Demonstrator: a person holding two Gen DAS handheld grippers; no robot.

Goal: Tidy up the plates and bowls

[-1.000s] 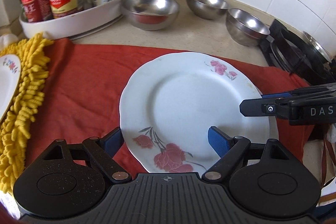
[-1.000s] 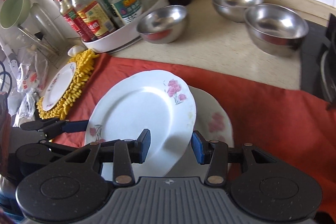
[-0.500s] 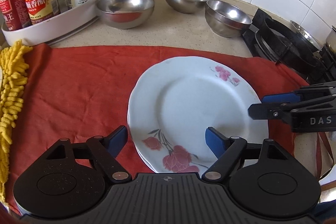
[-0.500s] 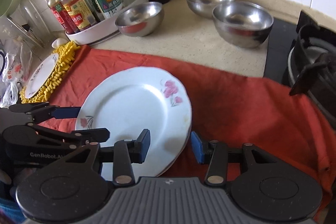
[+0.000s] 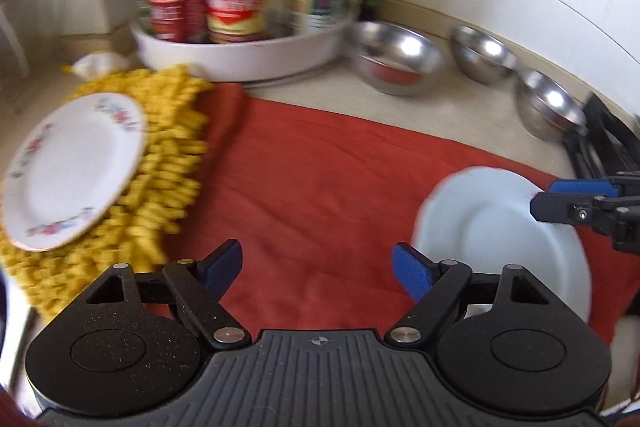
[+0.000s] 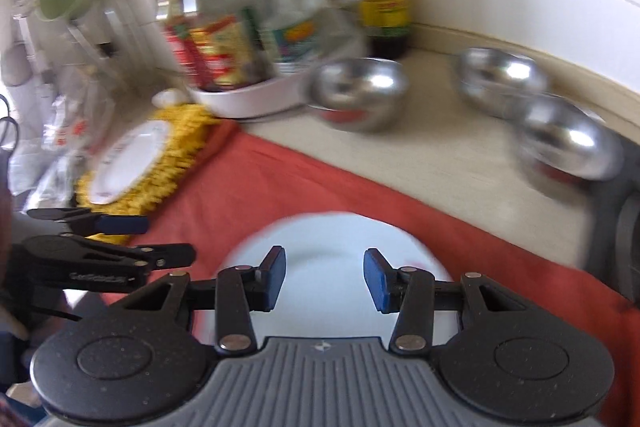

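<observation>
Red cloth is spread across the counter, presumably as padding for the crockery. A white plate is seen at lower right of the left wrist view, lying flat on the cloth, judged to be the stack base. A smaller floral plate is seen at left on a yellow mat, apart from the stack, so it is judged the next item. The left gripper is held wide open and empty over bare cloth; the right gripper is likewise parted, gripping nothing, above the white plate. Three steel bowls are noted unstacked along the wall at upper right.
</observation>
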